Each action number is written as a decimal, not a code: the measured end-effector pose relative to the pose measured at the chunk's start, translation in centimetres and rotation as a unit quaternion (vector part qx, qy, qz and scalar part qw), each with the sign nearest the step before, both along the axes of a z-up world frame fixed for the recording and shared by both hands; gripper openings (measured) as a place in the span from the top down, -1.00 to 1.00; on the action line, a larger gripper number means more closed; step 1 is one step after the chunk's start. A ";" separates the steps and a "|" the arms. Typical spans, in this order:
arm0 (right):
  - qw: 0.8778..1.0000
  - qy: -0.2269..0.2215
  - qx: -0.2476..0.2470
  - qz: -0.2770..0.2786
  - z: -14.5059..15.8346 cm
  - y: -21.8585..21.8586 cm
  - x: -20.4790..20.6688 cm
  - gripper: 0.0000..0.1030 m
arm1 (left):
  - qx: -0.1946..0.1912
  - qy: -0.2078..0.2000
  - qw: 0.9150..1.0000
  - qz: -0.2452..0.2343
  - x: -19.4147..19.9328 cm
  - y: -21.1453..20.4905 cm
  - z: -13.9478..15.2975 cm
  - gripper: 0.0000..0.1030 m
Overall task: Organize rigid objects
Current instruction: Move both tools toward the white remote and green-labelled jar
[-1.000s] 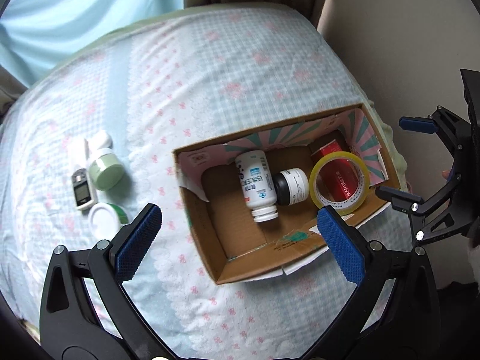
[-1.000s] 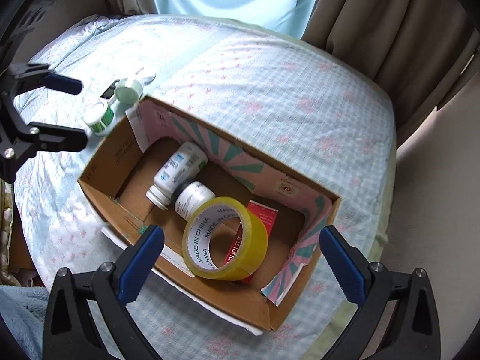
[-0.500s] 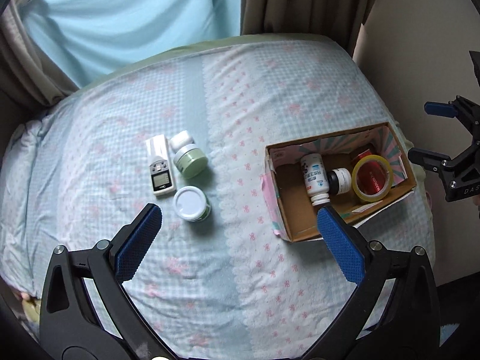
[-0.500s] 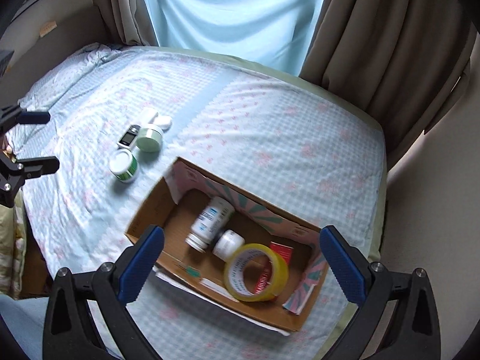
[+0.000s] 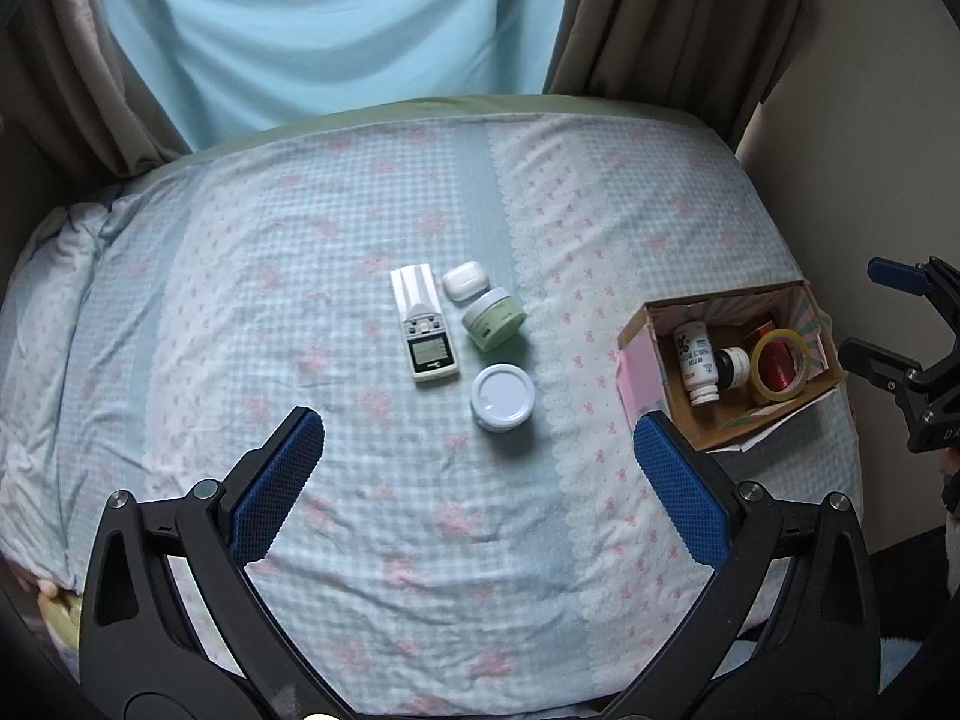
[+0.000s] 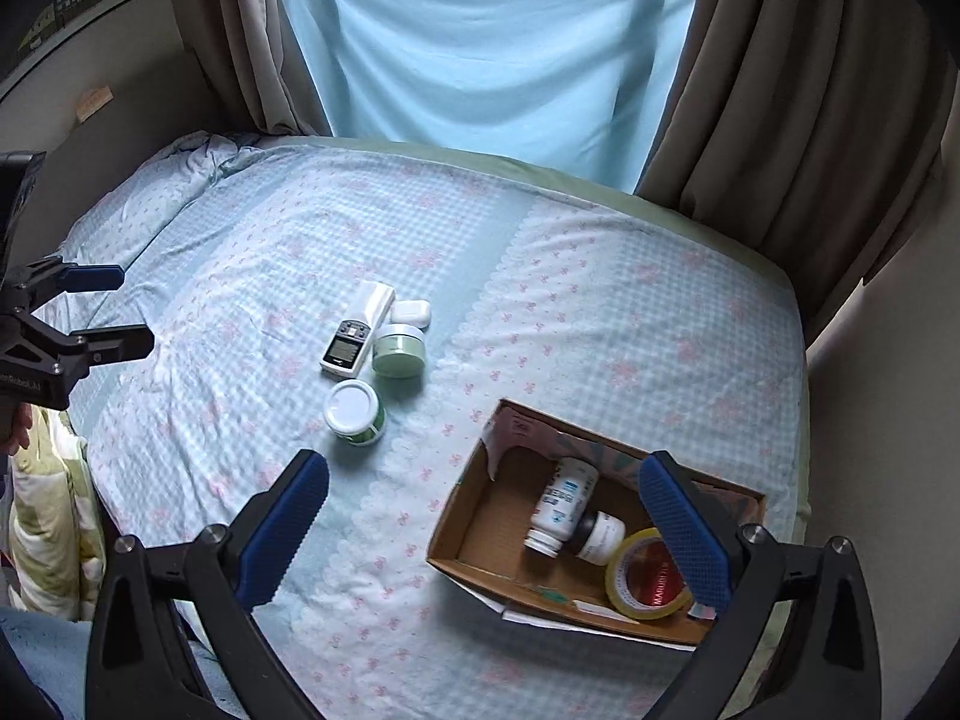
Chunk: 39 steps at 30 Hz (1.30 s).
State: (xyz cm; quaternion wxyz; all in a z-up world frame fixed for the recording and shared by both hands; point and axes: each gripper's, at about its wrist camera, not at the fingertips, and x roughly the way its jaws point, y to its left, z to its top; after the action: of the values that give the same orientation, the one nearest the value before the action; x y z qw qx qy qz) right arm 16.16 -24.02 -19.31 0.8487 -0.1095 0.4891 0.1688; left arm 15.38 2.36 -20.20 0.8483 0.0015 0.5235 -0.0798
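Both my grippers' fingers (image 5: pixel 276 480) gape empty; I judge the white-lidded round jar (image 5: pixel 501 397) rigid, light, best pinched across its sides

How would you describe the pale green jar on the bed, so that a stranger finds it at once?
On the checked bedspread, left of the cardboard box, four small things lie in a cluster. The pale green jar lies tilted at its right side, between the white earbud case and the white-lidded jar. It alone is green all over.
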 end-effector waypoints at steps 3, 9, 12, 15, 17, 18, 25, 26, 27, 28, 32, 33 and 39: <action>1.000 0.006 0.011 -0.008 -0.4 2.7 -0.1 -1.00 | -0.006 0.021 1.000 0.000 1.2 2.7 -0.7 -1.00; 0.998 0.024 0.028 -0.042 -2.5 7.4 0.0 -1.00 | -0.003 0.067 0.998 0.000 5.5 6.4 -3.5 -1.00; 0.996 0.041 0.036 -0.064 -4.2 9.1 0.6 -1.00 | -0.001 0.091 0.996 -0.004 8.2 6.9 -5.7 -1.00; 0.993 0.065 0.040 -0.087 -6.4 10.6 1.4 -1.00 | -0.009 0.122 0.992 -0.007 11.4 7.2 -8.1 -1.00; 0.991 0.081 0.041 -0.099 -8.1 11.3 2.1 -1.00 | -0.015 0.140 0.990 -0.003 13.4 7.0 -9.8 -1.00; 0.990 0.091 0.039 -0.105 -9.1 11.7 2.4 -1.00 | -0.018 0.151 0.988 0.001 14.5 7.0 -10.8 -1.00; 0.981 0.141 0.000 -0.132 -15.6 13.6 5.0 -1.00 | -0.030 0.225 0.973 0.049 21.1 6.0 -18.2 -1.00; 0.981 0.141 -0.008 -0.132 -16.5 13.9 5.4 -1.00 | -0.033 0.238 0.969 0.060 21.9 5.8 -19.5 -0.99; 0.981 0.141 -0.015 -0.131 -17.3 14.2 5.8 -1.00 | -0.037 0.250 0.965 0.070 22.6 5.7 -20.7 -0.99; 0.981 0.141 -0.021 -0.129 -18.1 14.5 6.2 -1.00 | -0.039 0.261 0.961 0.079 23.3 5.6 -21.9 -0.99; 0.979 0.157 -0.021 -0.130 -21.3 15.6 7.7 -1.00 | -0.028 0.285 0.954 0.094 25.8 4.7 -26.2 -0.97; 0.977 0.165 -0.019 -0.130 -22.2 15.8 8.0 -1.00 | -0.022 0.288 0.953 0.093 26.3 4.4 -27.2 -0.96; 0.972 0.196 -0.029 -0.124 -27.0 17.3 9.1 -1.00 | -0.004 0.307 0.947 0.091 27.5 2.7 -32.2 -0.81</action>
State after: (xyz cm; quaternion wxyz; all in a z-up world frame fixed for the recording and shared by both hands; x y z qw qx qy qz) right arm 25.30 -6.74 -46.33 0.7474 -0.0371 0.6600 0.0660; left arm 42.86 5.03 -52.39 0.6504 -0.0739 0.7560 -0.0006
